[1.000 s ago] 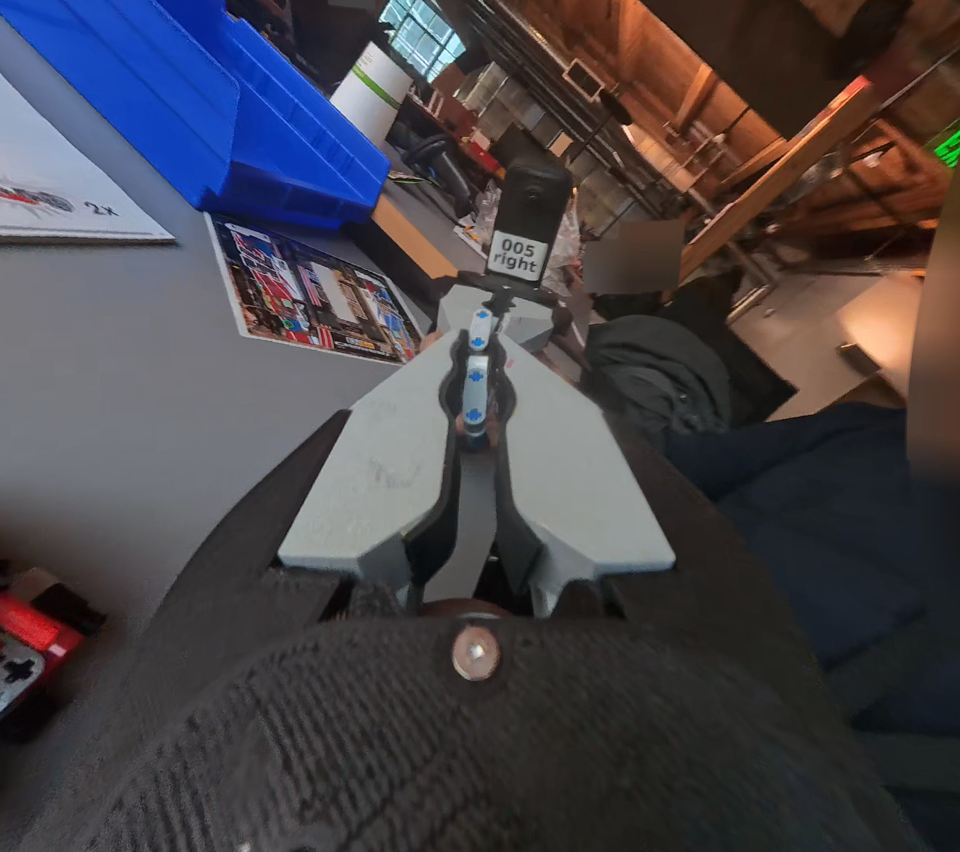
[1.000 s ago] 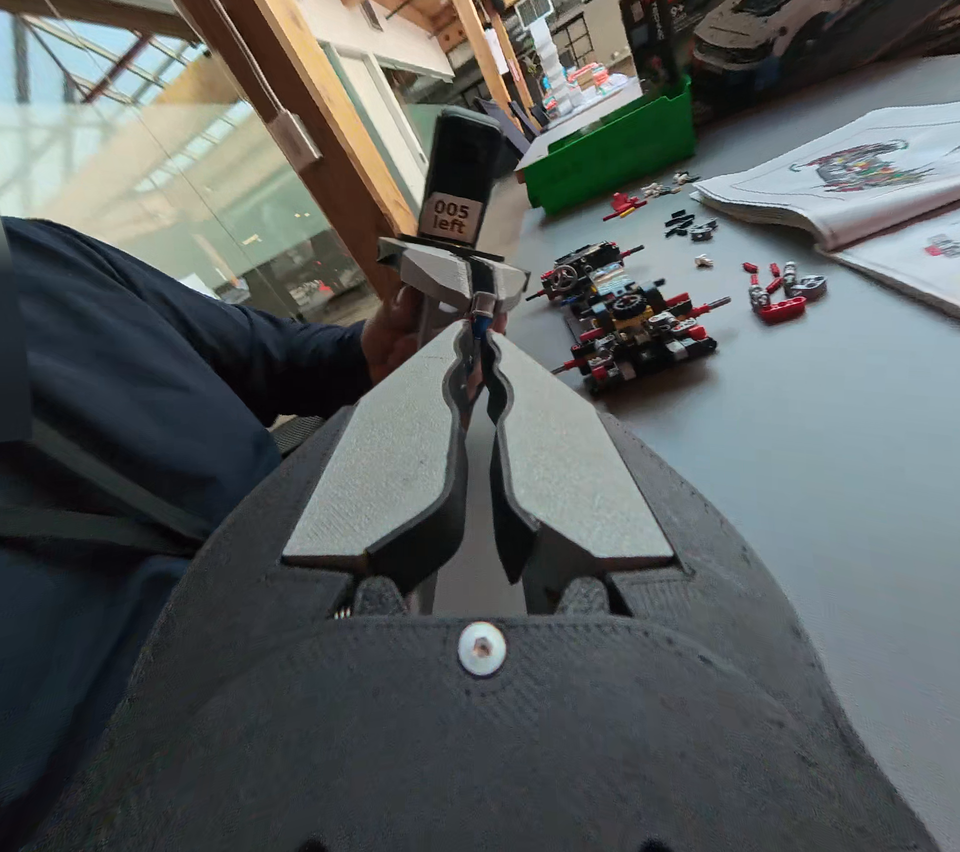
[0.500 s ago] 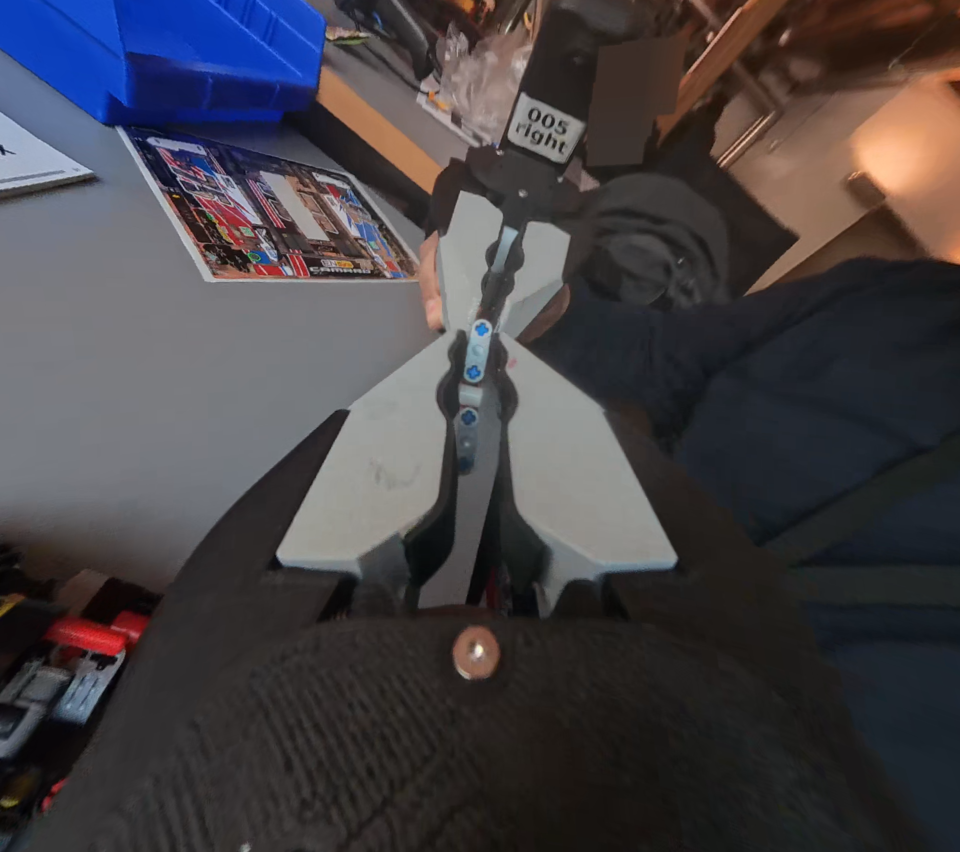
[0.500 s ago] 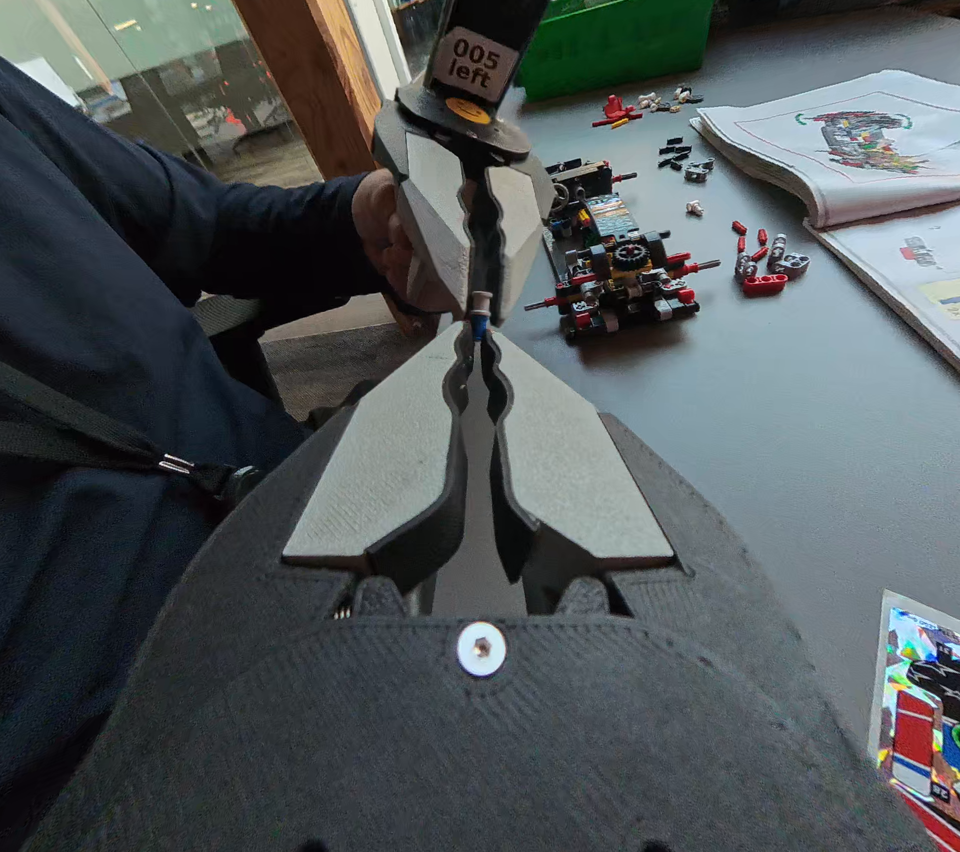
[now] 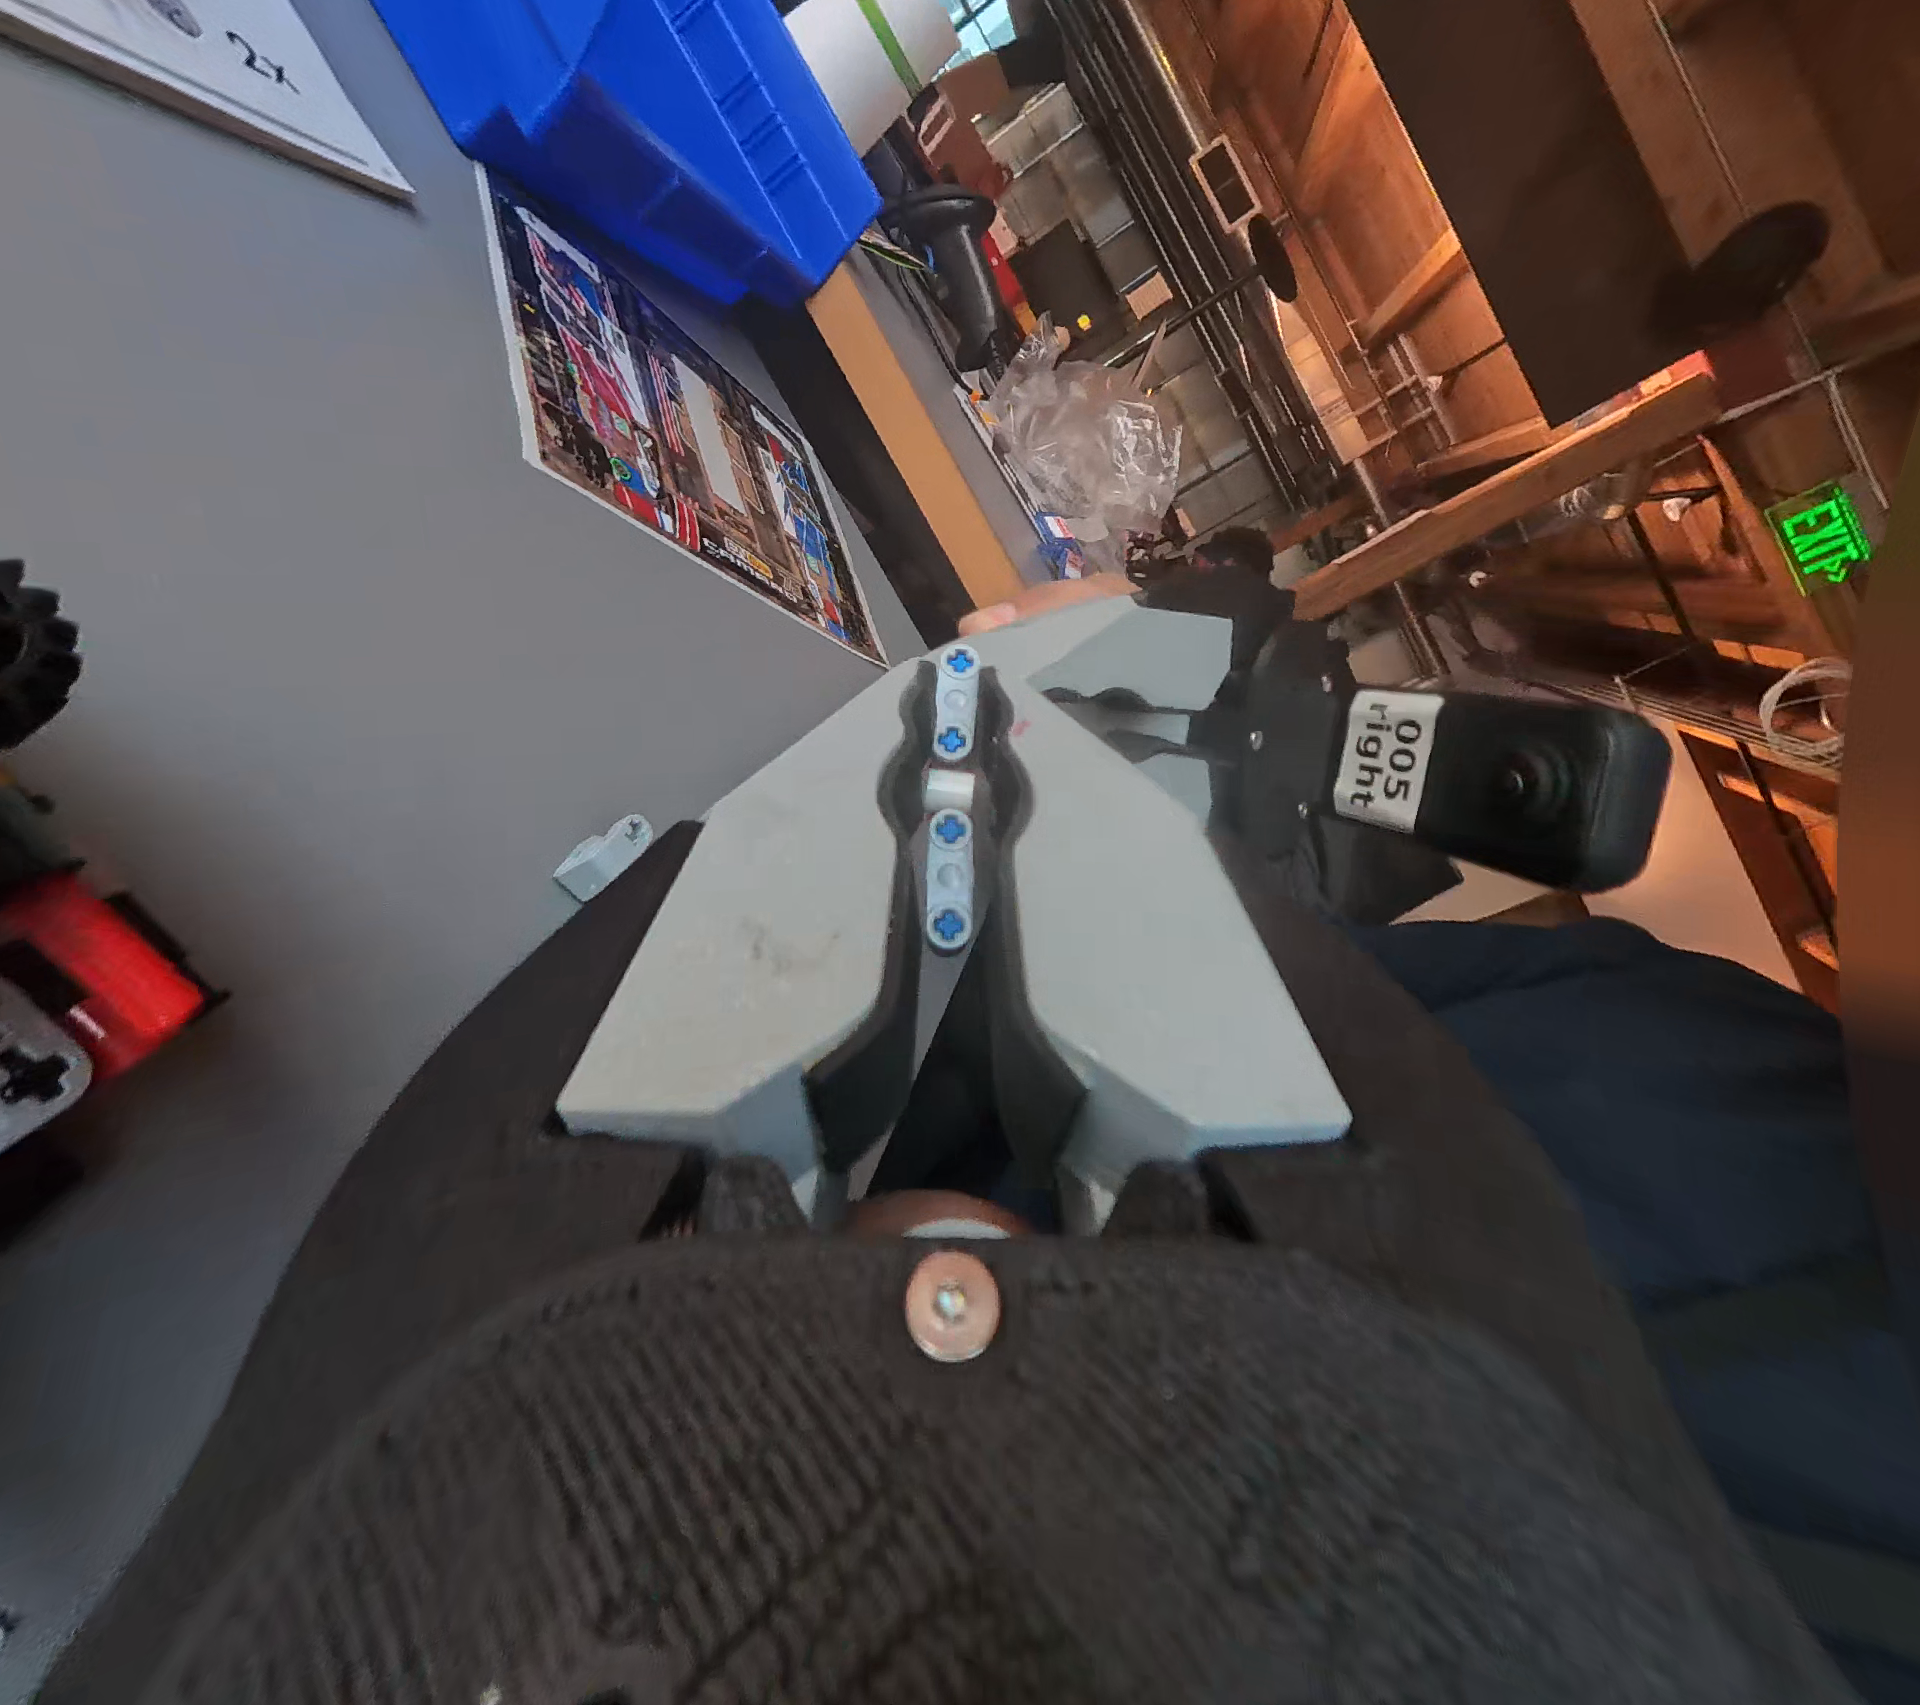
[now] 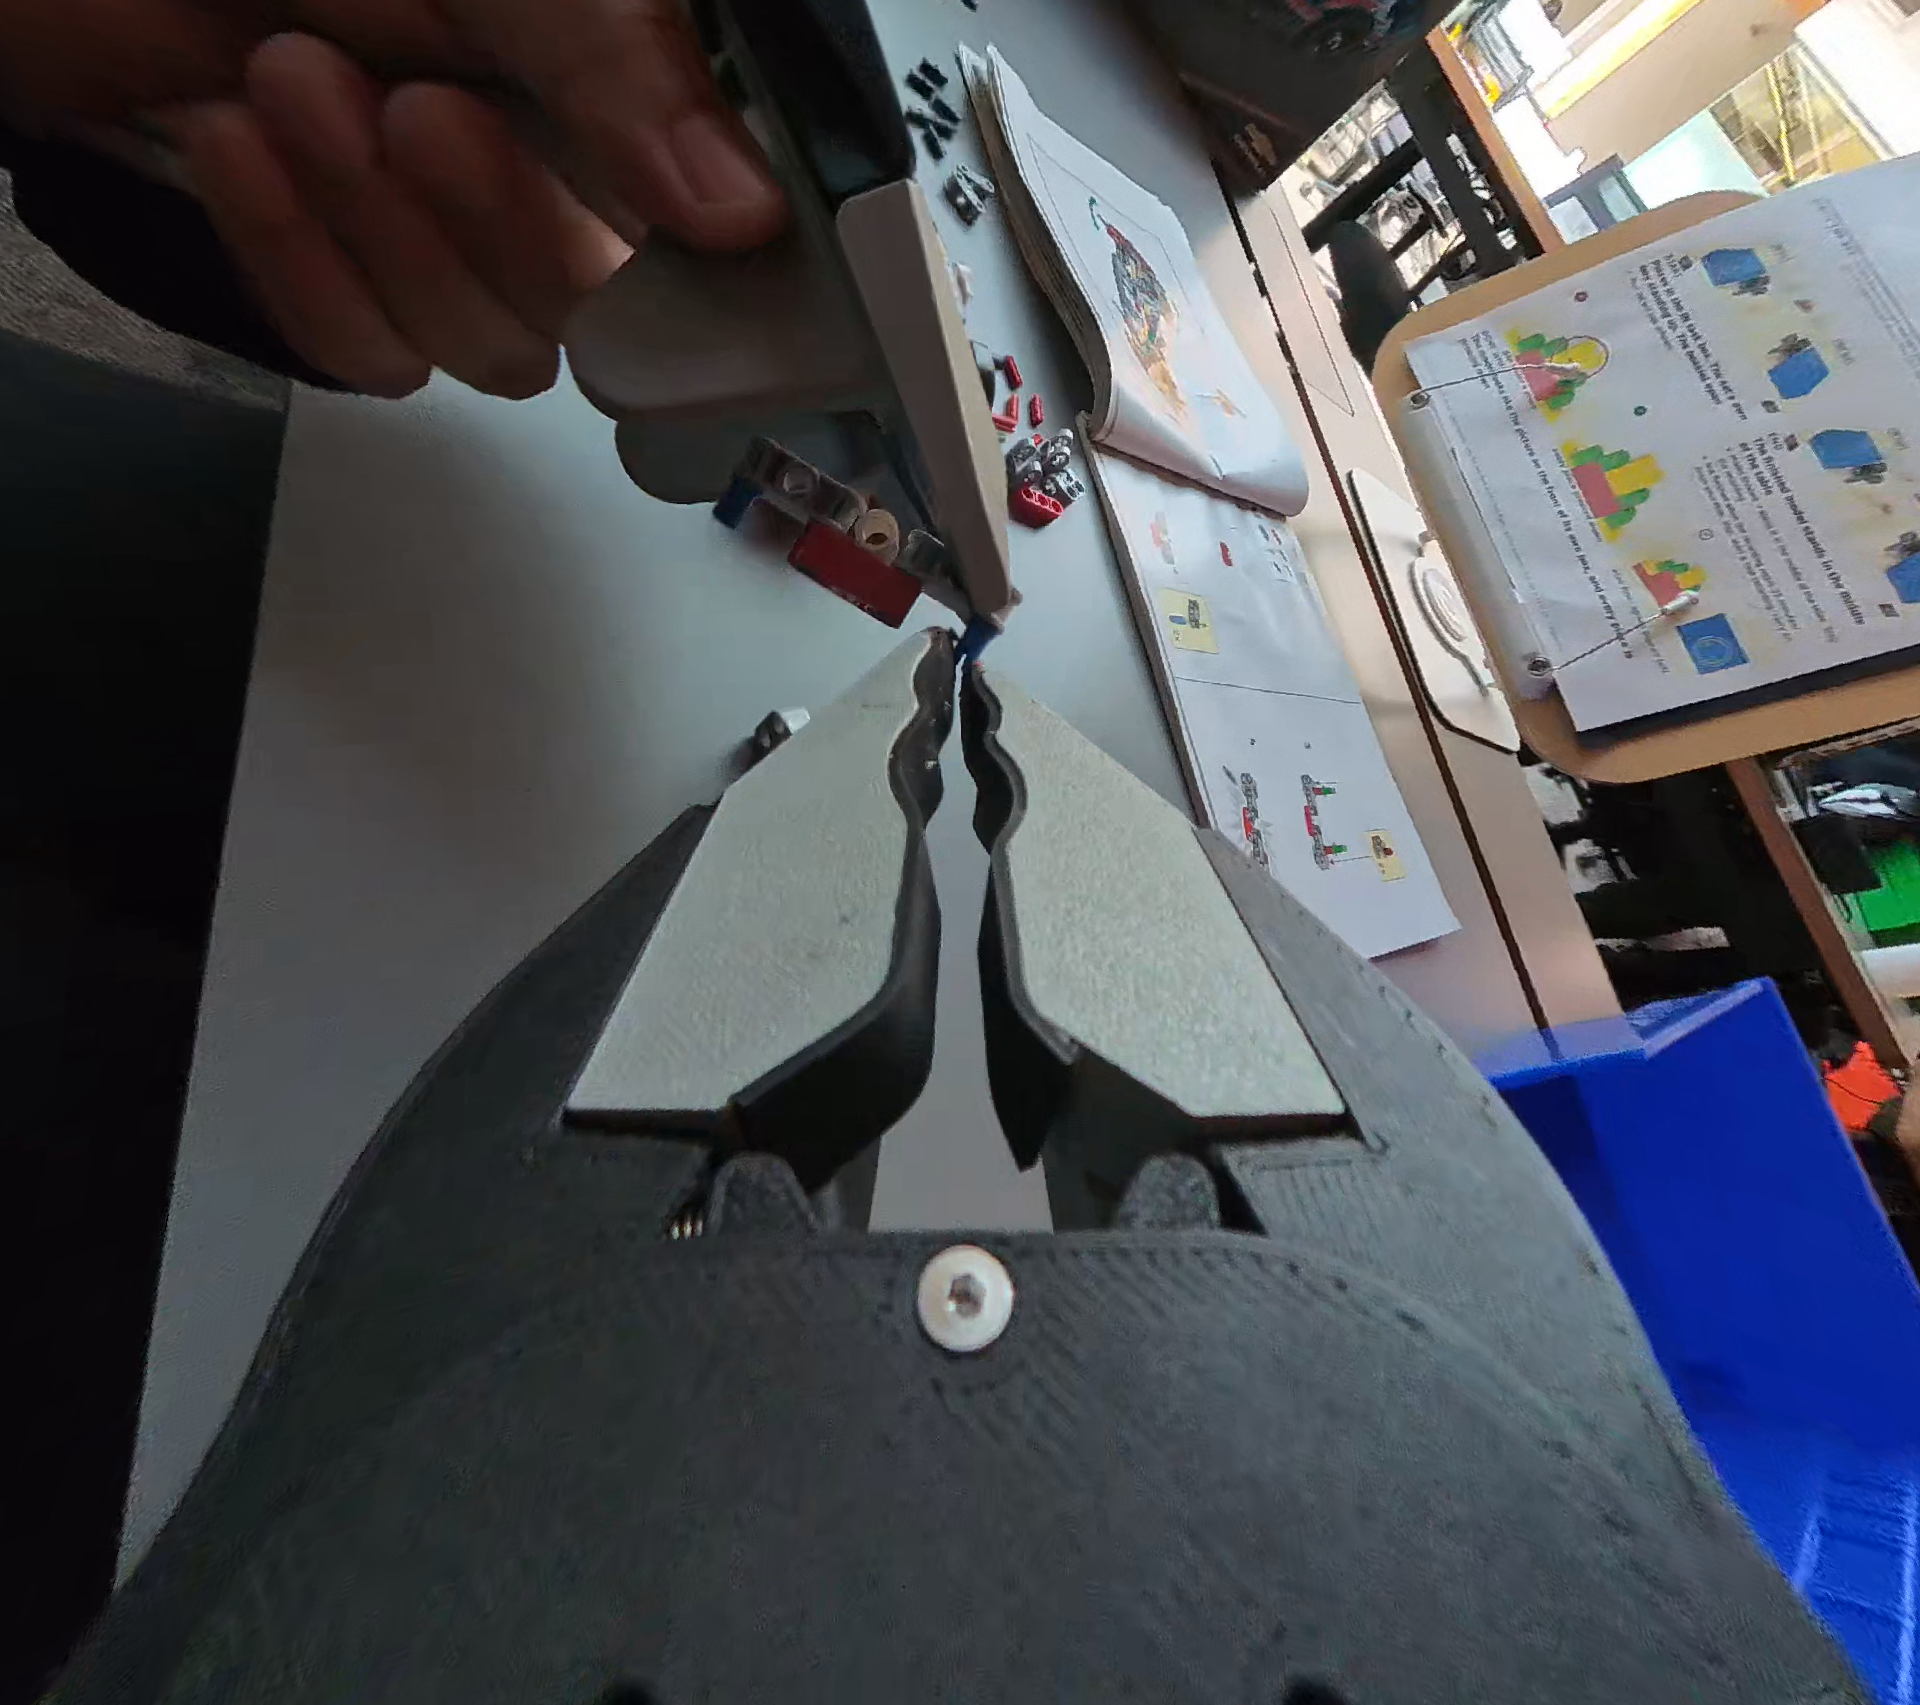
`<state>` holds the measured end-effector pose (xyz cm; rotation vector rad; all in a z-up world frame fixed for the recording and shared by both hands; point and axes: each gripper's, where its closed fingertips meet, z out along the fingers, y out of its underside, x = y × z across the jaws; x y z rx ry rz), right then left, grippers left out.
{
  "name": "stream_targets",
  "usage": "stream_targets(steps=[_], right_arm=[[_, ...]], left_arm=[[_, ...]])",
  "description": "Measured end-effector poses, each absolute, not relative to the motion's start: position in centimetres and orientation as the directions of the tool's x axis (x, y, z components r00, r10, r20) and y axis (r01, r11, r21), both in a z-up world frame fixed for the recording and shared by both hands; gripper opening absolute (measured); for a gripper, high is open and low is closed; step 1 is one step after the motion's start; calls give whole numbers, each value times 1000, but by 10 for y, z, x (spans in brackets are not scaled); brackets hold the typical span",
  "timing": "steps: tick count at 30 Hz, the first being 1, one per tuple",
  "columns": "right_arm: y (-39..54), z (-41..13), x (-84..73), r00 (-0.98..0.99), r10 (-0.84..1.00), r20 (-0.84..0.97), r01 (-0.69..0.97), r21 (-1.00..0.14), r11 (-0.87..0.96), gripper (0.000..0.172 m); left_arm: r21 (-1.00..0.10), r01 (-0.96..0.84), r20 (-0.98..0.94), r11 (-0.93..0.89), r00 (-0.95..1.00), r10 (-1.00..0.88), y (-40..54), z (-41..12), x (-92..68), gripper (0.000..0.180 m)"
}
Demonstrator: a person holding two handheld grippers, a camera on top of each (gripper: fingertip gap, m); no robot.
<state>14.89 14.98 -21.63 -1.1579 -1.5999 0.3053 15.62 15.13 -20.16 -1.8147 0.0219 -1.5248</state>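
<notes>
My left gripper (image 5: pixel 956 720) clamped on grey beam (image 5: pixel 951 871); right gripper (image 6: pixel 961 668) pinching blue pin (image 6: pixel 977 642) at beam end. Step unclear.

Bare grey table (image 5: pixel 260 616) ahead; blue bin (image 5: pixel 623 45) blocks beyond, seemingly.

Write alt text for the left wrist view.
The left gripper is shut on a light grey toy-brick assembly with blue pins, held lengthwise between its grey fingers above a grey table. The right gripper lies just beyond its tip. A blue bin, a colourful sticker sheet and a small grey piece are on the table.
</notes>
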Motion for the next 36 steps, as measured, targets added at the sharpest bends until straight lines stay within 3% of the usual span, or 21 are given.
stream_targets(steps=[4, 7, 9, 13, 19, 23, 28, 36], right_arm=[[151, -221, 149, 58, 829, 557, 502, -734, 458, 0], [167, -230, 164, 94, 871, 483, 518, -771, 371, 0], [168, -226, 170, 127, 914, 384, 454, -842, 291, 0], [174, -213, 158, 151, 951, 270, 400, -896, 191, 0], [149, -206, 156, -26, 997, -74, 235, -970, -66, 0], [140, -187, 161, -122, 992, -15, 63, -998, -7, 20], [140, -190, 163, -83, 988, 131, 65, -988, 137, 12], [141, -196, 161, -82, 991, 105, 89, -990, 112, 11]], left_arm=[[-571, 429, 820, -700, 323, -472, 153, -205, 156, 4], [-586, 579, 807, -567, 353, -473, 170, -179, 112, 5], [-646, 574, 758, -504, 404, -512, 174, -165, 88, 5], [-614, 489, 785, -619, 297, -544, 160, -172, 130, 5], [-558, 484, 812, -674, 150, -564, 150, -170, 143, 5], [-606, 431, 787, -669, 197, -585, 148, -181, 150, 5], [-666, 385, 741, -639, 243, -626, 145, -187, 157, 5], [-659, 362, 750, -659, 254, -611, 144, -200, 160, 5]])
